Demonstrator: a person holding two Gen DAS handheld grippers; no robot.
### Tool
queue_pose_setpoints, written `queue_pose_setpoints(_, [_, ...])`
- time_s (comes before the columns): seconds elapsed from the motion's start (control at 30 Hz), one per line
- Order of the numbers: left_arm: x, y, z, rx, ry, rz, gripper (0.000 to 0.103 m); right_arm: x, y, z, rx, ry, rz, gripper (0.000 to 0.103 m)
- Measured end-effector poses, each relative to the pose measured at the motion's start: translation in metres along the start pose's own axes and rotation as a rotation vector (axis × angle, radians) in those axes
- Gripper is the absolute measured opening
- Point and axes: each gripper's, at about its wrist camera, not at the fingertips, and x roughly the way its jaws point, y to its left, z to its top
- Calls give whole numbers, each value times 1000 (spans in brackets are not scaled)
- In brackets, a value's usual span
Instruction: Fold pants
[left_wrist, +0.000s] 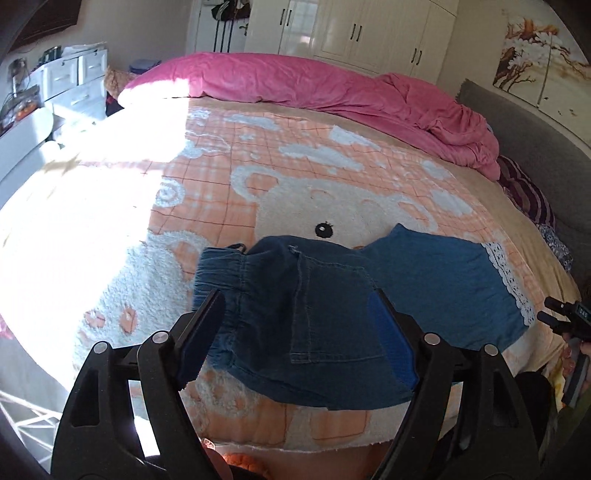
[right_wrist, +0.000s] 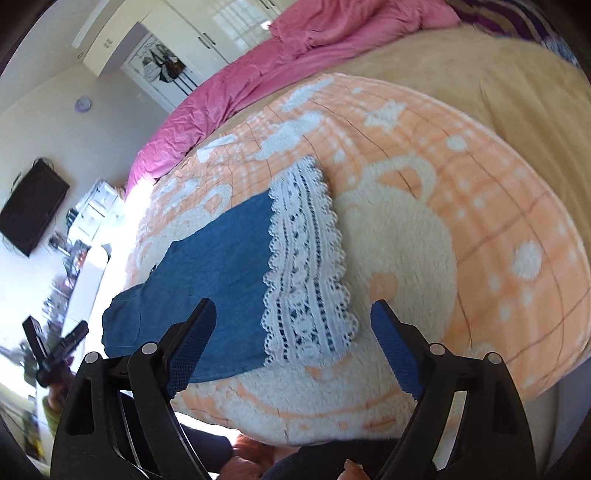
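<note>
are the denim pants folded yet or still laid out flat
Folded lengthwise, legs apparently stacked: the denim pants show one lace cuff and one elastic waistband. No crosswise fold yet; they stretch from waistband to cuff on the blanket.

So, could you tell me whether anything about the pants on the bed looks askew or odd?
Nothing looks damaged. The denim pants lie folded lengthwise on the bear blanket, slightly angled, with a small fold of cloth sticking out near the crotch. The lace hem lies flat.
</note>
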Motion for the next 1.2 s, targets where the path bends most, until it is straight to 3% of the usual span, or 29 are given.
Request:
queue_pose_setpoints(0.2, [32, -44, -20, 126, 103, -17, 72, 18, -6, -3, -17, 60, 9, 82])
queue_pose_setpoints(0.27, [47, -52, -26, 171, 145, 2, 72, 26, -4, -4, -48, 67, -19, 59])
queue_pose_setpoints(0.3, [57, -50, -28, 171, 171, 22, 72, 27, -4, -4, -50, 68, -8, 55])
queue_pose_setpoints(0.33, [67, -45, -31, 153, 207, 54, 72, 27, -2, -5, -57, 68, 8, 51])
queue_pose_setpoints(0.4, [75, -28, -31, 88, 234, 88, 72, 26, 1, -5, -87, 69, 7, 29])
queue_pose_setpoints(0.47, [69, -14, -28, 29, 207, 77, 70, 22, 2, -7, -98, 61, 14, 24])
queue_pose_setpoints(0.5, [67, -8, -27, 9, 198, 107, 67, 21, 4, -7, -113, 57, -4, 24])
queue_pose_setpoints(0.6, [67, 4, -26, -25, 207, 87, 61, 26, 6, -8, -138, 74, -75, 24])
queue_pose_setpoints(0.8, [68, 7, -25, -23, 210, 81, 60, 38, 22, -16, -230, 88, -239, 29])
queue_pose_setpoints(0.9, [66, 3, -26, -15, 207, 75, 62, 34, 25, -17, -234, 70, -256, 34])
queue_pose_setpoints(0.93, [65, 3, -26, -16, 202, 65, 63, 31, 24, -17, -225, 58, -262, 40])
queue_pose_setpoints(0.97, [62, 2, -26, -15, 197, 60, 64, 25, 24, -17, -219, 36, -285, 53])
queue_pose_setpoints(1.0, [62, 1, -26, -11, 194, 58, 65, 20, 24, -17, -218, 13, -298, 57])
queue_pose_setpoints(1.2, [54, -5, -25, 6, 163, 56, 69, -4, 37, -23, -210, -83, -269, 58])
